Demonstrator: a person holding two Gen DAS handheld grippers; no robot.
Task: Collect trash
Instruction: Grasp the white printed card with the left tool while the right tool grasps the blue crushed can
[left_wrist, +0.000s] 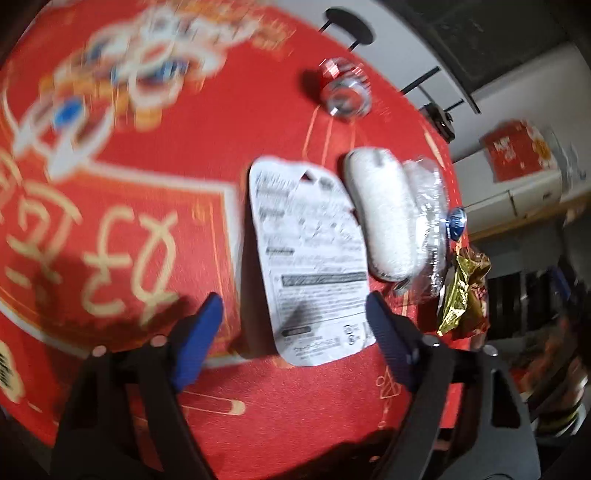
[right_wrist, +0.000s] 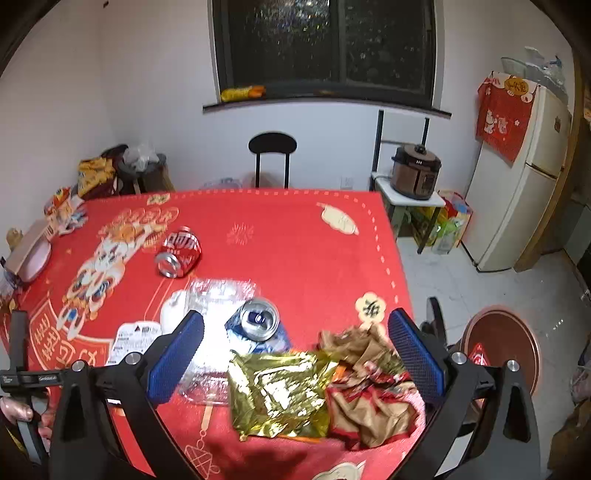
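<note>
On the red printed tablecloth lies a white printed card; its near end sits between the blue pads of my open left gripper, which do not press it. Right of the card are a white oval object, clear plastic packaging, a blue can and a gold foil wrapper. A red can lies farther off. My right gripper hangs open above the gold wrapper and a crumpled red-brown wrapper, holding nothing, with the blue can just beyond.
A black chair stands behind the table. To the right are a cooker on a small stand, a fridge and a round brown stool. Boxes and packets crowd the table's far left edge. A hand holds the left gripper's handle.
</note>
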